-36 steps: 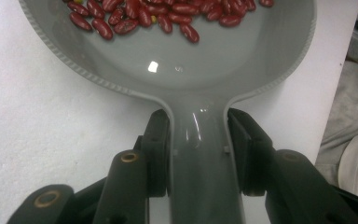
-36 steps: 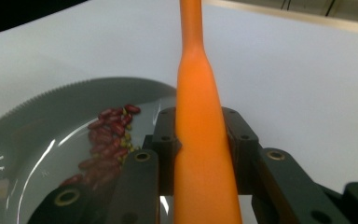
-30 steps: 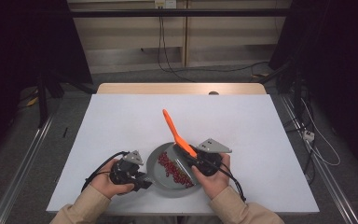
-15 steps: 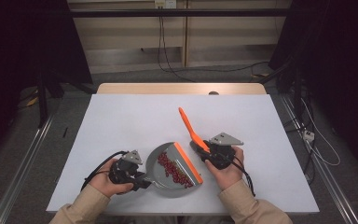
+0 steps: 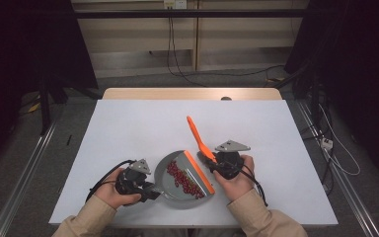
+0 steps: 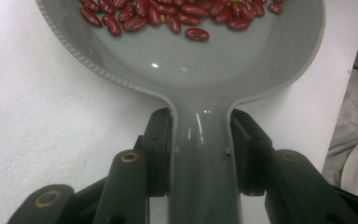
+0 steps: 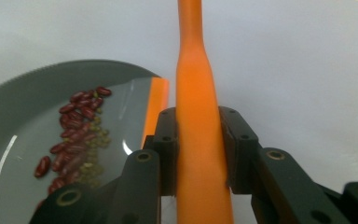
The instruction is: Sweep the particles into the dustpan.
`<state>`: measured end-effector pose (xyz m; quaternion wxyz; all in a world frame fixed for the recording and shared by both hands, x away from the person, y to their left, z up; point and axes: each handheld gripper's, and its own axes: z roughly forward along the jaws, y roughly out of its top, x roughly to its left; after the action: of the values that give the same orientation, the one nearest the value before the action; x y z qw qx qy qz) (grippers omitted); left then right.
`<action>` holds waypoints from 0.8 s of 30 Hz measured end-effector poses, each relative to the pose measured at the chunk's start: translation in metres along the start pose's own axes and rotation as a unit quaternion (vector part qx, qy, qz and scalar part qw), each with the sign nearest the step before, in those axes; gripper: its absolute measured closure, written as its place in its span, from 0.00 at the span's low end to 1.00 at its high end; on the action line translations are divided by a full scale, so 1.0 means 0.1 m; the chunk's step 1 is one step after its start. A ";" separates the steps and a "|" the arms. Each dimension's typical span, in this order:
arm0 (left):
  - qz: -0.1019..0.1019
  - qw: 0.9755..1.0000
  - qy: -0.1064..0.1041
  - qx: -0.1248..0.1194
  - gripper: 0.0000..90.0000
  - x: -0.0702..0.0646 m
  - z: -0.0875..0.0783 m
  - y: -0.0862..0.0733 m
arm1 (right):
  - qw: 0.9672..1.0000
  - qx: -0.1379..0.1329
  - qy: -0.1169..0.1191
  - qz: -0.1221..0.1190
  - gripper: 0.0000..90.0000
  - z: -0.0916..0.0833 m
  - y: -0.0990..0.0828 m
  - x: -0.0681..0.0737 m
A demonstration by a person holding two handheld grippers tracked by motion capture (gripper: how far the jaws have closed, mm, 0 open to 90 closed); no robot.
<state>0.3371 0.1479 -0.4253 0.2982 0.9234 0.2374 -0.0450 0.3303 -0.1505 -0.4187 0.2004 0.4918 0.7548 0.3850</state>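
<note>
From the high view, a grey dustpan (image 5: 182, 178) lies on the white desk (image 5: 128, 128) near its front edge, with red beans (image 5: 183, 178) piled along its orange lip (image 5: 199, 171). The left claw (image 5: 150, 191) grips the dustpan's handle at the pan's left. The right claw (image 5: 216, 164) sits just right of the lip and holds an orange brush handle (image 5: 196, 136) that slants up and away over the desk.

In the left gripper view, the left claw (image 6: 200, 154) is clamped on the grey dustpan handle (image 6: 200, 163), both pads pressed against its sides. The pan (image 6: 182, 56) spreads out ahead with red beans (image 6: 177, 11) at its far end.

In the right gripper view, the right claw (image 7: 200, 149) is closed on the orange brush handle (image 7: 196, 116), which runs straight up between the pads. The dustpan (image 7: 37, 98) lies to the left, holding red beans (image 7: 74, 130) and a few small greenish ones (image 7: 95, 149) beside the orange lip (image 7: 154, 105).
</note>
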 end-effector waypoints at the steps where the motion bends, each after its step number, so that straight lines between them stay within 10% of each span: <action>1: 0.002 1.000 0.000 0.002 0.70 0.00 0.00 0.00 | 1.000 -0.004 0.002 0.005 0.79 0.01 0.00 0.02; 17: -0.007 1.000 0.001 0.001 0.70 0.02 0.01 0.01 | 0.995 -0.066 0.063 0.046 0.79 0.05 0.09 0.21; 24: -0.009 1.000 0.003 -0.004 0.70 0.01 0.02 0.01 | 0.997 -0.063 0.026 0.025 0.79 0.04 0.08 0.12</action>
<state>0.3386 0.1466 -0.4263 0.3003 0.9204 0.2466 -0.0438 0.3324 -0.1364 -0.4142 0.2014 0.4866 0.7219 0.4490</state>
